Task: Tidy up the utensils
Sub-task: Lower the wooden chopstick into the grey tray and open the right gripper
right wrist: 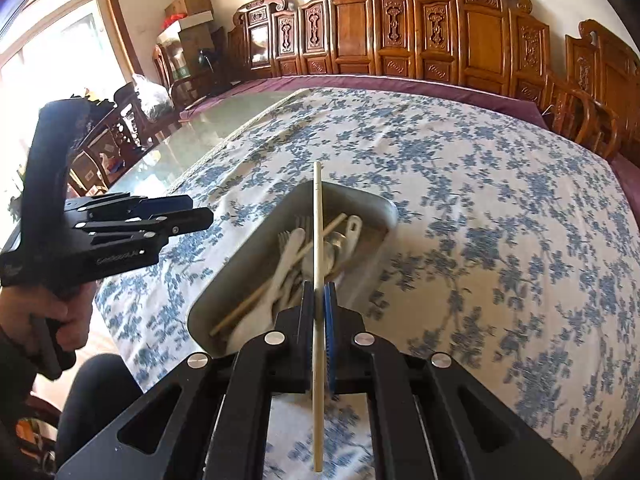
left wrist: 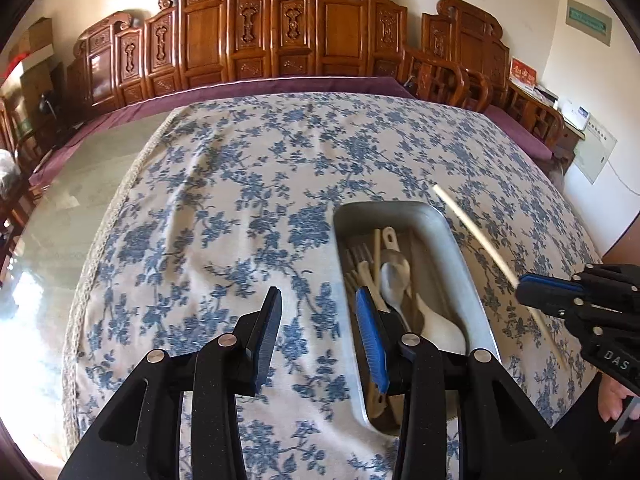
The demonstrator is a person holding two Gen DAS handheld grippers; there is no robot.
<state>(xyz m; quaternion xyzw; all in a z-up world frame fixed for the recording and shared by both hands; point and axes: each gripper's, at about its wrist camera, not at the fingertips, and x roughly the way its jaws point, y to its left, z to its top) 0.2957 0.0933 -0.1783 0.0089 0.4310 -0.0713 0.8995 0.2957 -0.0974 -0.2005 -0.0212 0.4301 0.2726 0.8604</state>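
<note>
Metal tray (right wrist: 376, 204): oblong, on the floral cloth | holds pale spoons (left wrist: 394, 280), forks (right wrist: 285, 240), one chopstick (right wrist: 280, 276), jumbled | second chopstick (right wrist: 317, 280): pale, straight, clamped above the tray

A home dining room: carved wooden chairs (left wrist: 208, 36) line a table under a floral tablecloth (left wrist: 224, 208).

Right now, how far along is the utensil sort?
Done: spoons, forks and one chopstick already lie in the metal tray on the floral cloth.
In hand: the right hand-held gripper is shut on a second chopstick, held over the tray. The left hand-held gripper is open and empty.
Left: drop that chopstick in. No other loose utensils show on the cloth in either view.
</note>
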